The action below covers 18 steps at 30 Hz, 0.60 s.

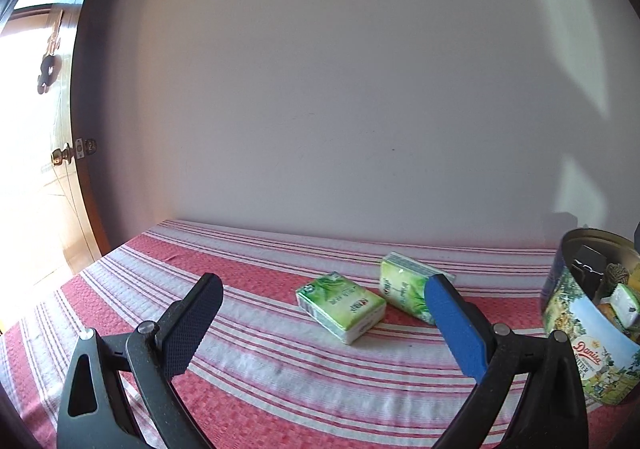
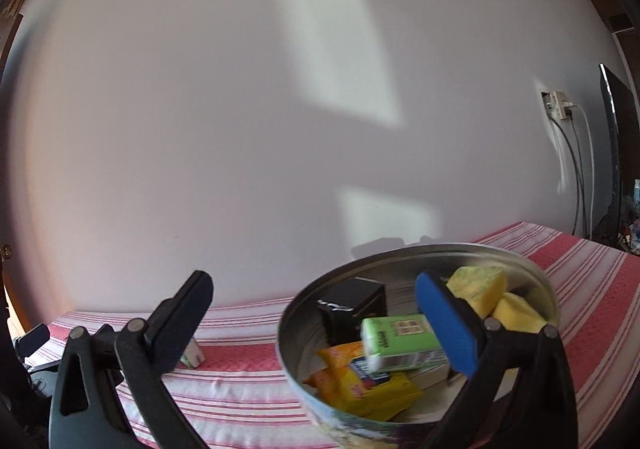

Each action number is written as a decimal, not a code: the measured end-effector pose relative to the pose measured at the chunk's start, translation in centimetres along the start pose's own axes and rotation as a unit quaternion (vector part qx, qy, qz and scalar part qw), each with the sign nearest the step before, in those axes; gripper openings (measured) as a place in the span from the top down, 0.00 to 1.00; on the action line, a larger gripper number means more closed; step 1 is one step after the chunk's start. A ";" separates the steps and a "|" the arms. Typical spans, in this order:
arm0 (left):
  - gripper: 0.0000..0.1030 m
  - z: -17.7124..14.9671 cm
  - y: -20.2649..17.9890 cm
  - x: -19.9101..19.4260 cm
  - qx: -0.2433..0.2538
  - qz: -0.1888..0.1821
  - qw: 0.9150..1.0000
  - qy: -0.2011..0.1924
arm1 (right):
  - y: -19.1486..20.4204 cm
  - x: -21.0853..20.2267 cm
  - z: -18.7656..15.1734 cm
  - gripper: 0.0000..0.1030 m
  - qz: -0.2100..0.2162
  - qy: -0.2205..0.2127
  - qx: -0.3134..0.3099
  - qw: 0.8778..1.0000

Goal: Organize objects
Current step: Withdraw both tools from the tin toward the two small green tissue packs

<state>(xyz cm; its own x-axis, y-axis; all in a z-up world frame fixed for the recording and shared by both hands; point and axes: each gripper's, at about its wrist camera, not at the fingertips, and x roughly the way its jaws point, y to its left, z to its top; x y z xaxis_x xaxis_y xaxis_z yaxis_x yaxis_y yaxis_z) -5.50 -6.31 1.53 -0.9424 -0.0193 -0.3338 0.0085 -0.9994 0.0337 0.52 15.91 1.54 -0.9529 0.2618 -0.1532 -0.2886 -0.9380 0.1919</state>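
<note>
only the left view shows two glossy green tissue packs (image 1: 341, 307) on striped cloth (image 1: 256, 369); the right shows the round tin's (image 2: 548, 289) jumbled contents; left gripper (image 1: 322, 303) and right gripper (image 2: 314, 303) both gape, empty.

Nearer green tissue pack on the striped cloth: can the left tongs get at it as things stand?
Probably yes. The left tongs are open, and the nearer green tissue pack lies flat on the striped cloth just ahead between the fingers, apart from the second pack. Nothing lies between.
</note>
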 end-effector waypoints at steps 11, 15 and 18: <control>0.01 1.0 5.9 4.5 -0.026 0.047 0.998 0.045 | 7.7 6.5 -1.9 0.00 0.065 0.102 -0.056 0.991; 0.01 1.0 8.6 6.6 -0.061 0.066 0.993 0.082 | 9.9 9.9 -2.4 0.00 0.091 0.150 -0.081 0.981; 0.01 0.5 10.3 8.0 -0.095 0.069 0.987 0.112 | 11.0 14.0 -3.3 0.12 0.106 0.226 -0.101 0.963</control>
<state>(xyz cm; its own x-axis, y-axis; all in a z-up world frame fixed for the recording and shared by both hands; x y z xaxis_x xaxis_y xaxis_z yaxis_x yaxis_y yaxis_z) -13.14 -16.75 -0.33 -0.8310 -0.1400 -0.5383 0.2136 -0.9739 -0.0765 -15.70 8.47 -1.71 -0.8376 -0.0236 -0.5458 -0.0242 -0.9965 0.0802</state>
